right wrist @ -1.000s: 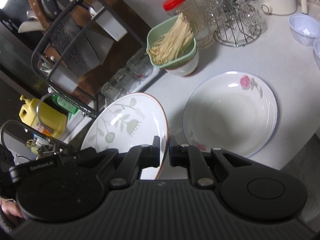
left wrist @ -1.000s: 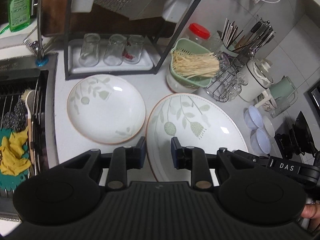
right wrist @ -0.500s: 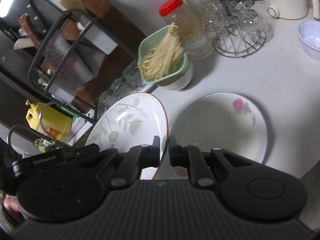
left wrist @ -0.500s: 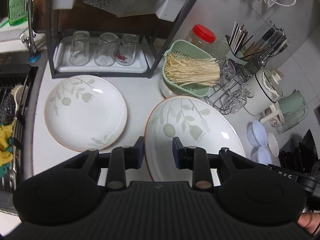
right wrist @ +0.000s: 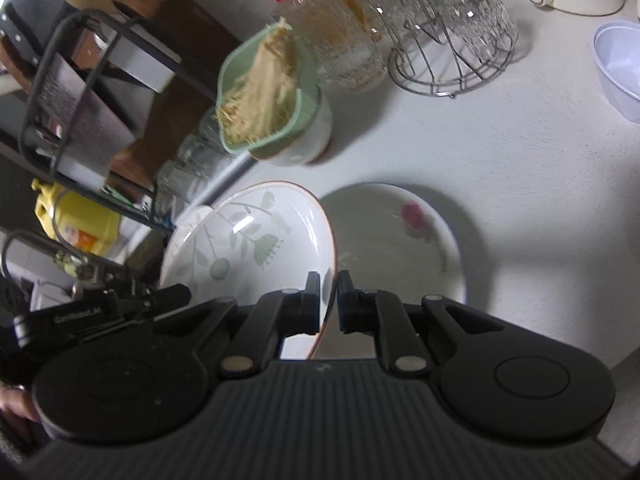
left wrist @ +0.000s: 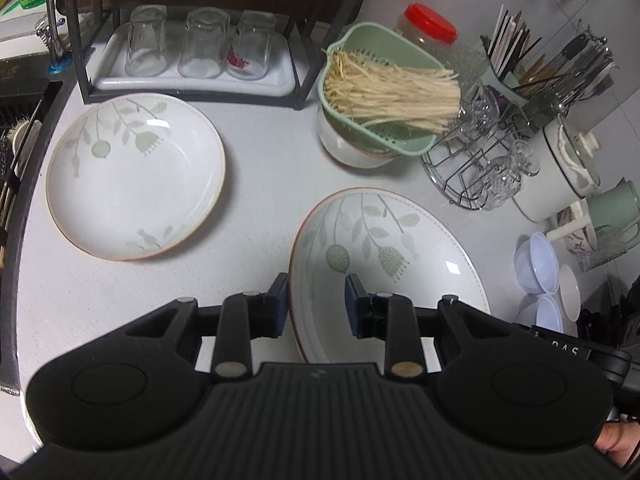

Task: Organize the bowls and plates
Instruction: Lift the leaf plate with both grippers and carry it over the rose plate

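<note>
The right tool (right wrist: 329, 298) clenches the rim of the raised oval leaf-patterned plate (right wrist: 248, 240), above the rose-patterned white plate (right wrist: 404, 240). The left tool (left wrist: 316, 300) straddles its opposite edge, fingers apart. Bare counter (left wrist: 260, 184) separates it from the round leaf-patterned bowl (left wrist: 136, 176).

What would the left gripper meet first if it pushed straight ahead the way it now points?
Probably the leaf-patterned plate, whose near rim already sits between the open left gripper fingers; beyond it, perhaps the green colander, though depth is unclear.

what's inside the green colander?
The green colander holds a bundle of pale thin strands lying across it. It sits in a white bowl; the bowl's inside is hidden.
</note>
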